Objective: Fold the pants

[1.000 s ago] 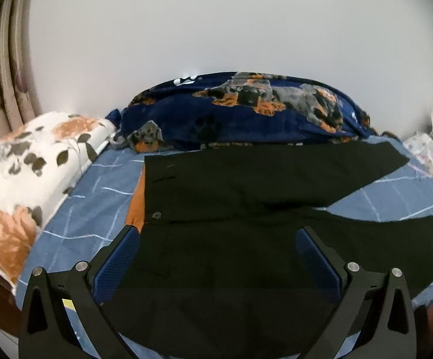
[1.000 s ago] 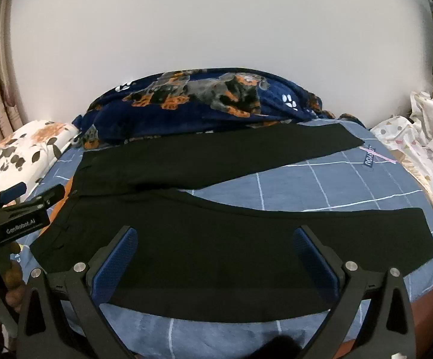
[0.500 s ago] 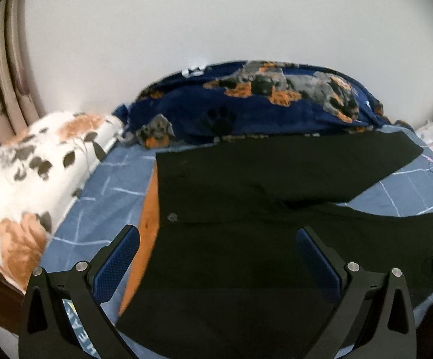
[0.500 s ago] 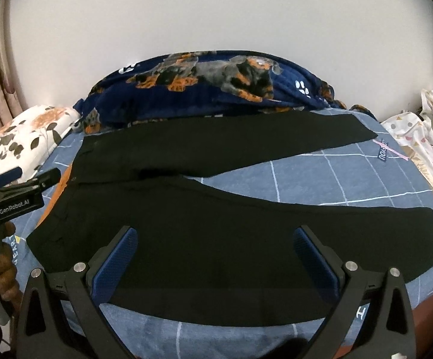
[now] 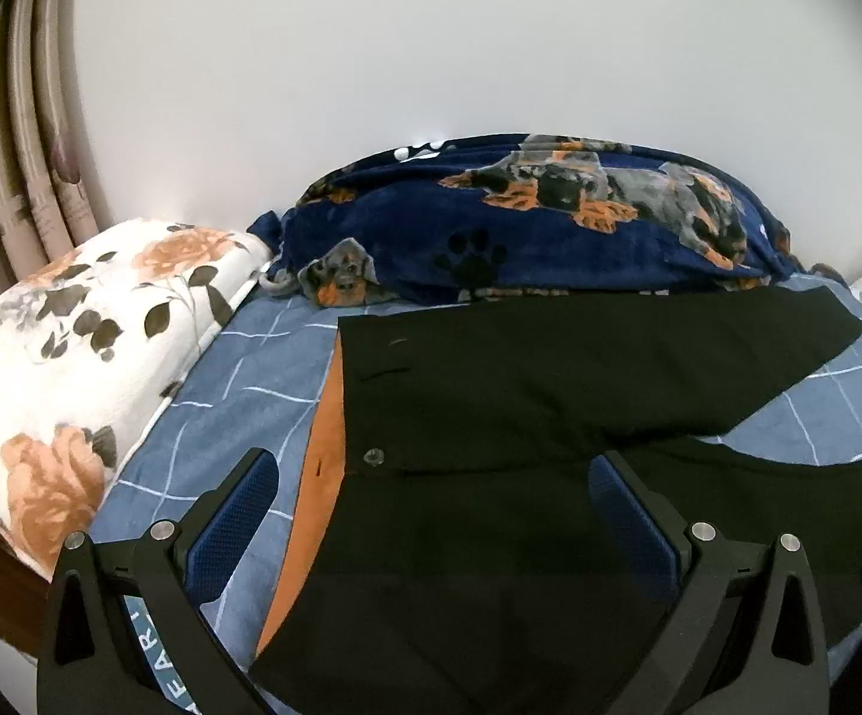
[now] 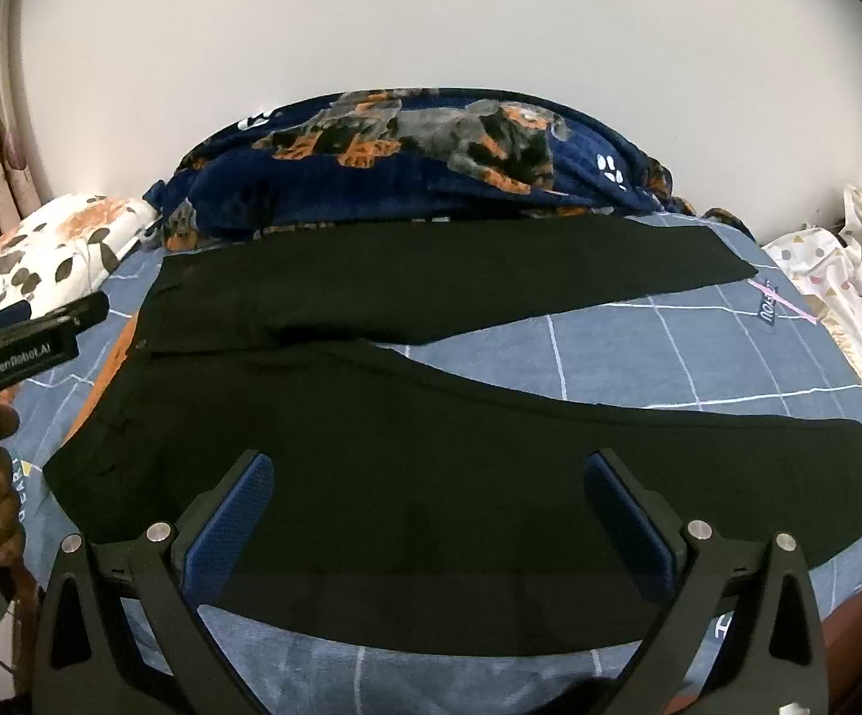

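Black pants (image 6: 431,435) lie flat on the blue checked bed sheet (image 6: 699,357), waist to the left, both legs spread apart and running right. The waist shows an orange lining (image 5: 323,476) and a button (image 5: 374,456). My left gripper (image 5: 431,512) is open and empty, hovering above the waist end of the pants (image 5: 520,417). My right gripper (image 6: 428,512) is open and empty above the near leg. The left gripper's body (image 6: 25,339) also shows at the left edge of the right wrist view.
A dark blue dog-print blanket (image 5: 520,226) is piled along the wall behind the pants. A white floral pillow (image 5: 73,369) lies at the left. A white dotted cloth (image 6: 848,274) lies at the right. The bed's near edge is just below the grippers.
Both grippers have moved forward and a little left over the bed, so the pants' waist has shifted right in the left view. Both stay open.
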The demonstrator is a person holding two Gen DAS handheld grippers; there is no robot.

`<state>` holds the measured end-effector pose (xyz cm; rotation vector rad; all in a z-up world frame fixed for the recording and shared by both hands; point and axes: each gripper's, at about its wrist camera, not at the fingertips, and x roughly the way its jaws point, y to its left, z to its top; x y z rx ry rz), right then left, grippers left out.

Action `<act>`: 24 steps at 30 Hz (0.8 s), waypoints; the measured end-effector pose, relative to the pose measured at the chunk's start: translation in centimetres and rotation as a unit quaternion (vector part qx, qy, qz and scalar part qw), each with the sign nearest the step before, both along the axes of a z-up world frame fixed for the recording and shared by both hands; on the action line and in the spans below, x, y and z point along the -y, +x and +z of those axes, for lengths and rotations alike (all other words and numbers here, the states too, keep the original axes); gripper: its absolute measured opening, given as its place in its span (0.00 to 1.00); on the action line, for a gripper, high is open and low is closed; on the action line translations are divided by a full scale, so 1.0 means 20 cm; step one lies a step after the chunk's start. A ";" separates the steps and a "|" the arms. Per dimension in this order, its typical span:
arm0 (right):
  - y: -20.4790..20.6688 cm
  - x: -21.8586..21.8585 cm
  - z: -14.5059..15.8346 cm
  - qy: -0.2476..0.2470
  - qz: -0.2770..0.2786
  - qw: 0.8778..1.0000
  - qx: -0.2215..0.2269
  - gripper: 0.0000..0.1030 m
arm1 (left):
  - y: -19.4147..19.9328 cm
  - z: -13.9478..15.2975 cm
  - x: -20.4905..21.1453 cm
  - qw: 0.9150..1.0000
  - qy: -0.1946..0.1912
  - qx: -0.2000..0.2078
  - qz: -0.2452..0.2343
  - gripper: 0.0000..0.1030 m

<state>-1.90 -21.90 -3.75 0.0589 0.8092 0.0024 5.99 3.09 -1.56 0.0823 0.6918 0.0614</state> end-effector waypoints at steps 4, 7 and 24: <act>0.01 -0.01 -0.01 -0.003 0.003 1.000 -0.002 1.00 | 0.04 -0.01 -0.04 1.000 0.001 -0.003 -0.001 1.00; 0.02 -0.03 -0.01 -0.005 0.007 1.000 -0.004 1.00 | 0.09 -0.02 -0.06 1.000 -0.004 -0.014 -0.005 1.00; 0.15 -0.06 -0.08 -0.010 0.018 0.999 -0.025 1.00 | 0.42 -0.15 -0.26 0.999 -0.009 -0.042 -0.021 1.00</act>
